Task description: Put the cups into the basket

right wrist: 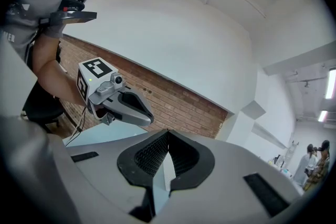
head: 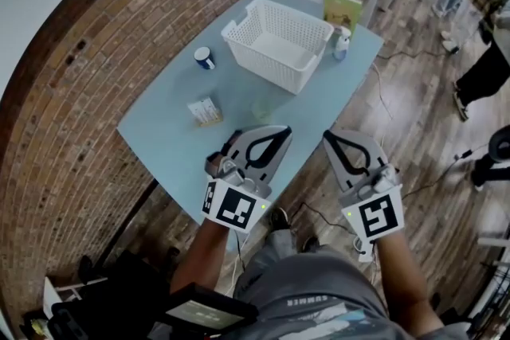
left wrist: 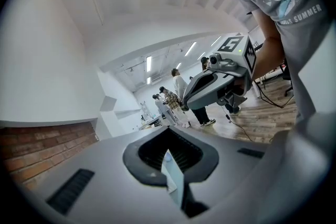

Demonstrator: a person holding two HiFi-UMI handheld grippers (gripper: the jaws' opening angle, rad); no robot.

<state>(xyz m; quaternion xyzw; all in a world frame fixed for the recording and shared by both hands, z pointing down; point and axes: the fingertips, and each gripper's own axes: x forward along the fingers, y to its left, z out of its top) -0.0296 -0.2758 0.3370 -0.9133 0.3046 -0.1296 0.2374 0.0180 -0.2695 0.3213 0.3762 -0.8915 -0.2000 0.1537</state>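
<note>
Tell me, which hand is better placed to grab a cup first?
Left, probably. The left tongs hang over the table near its front edge, on the side where the blue cup stands beside the basket. The right tongs hang off the table, over the floor. Both are shut and empty.

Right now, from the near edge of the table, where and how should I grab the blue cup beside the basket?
Grip the blue cup across its round wall, just below the rim, bringing the left gripper in from the near-left side. The cup seems to stand upright with its mouth up, and the white basket stands close on its right. Open the shut jaws first.
</note>
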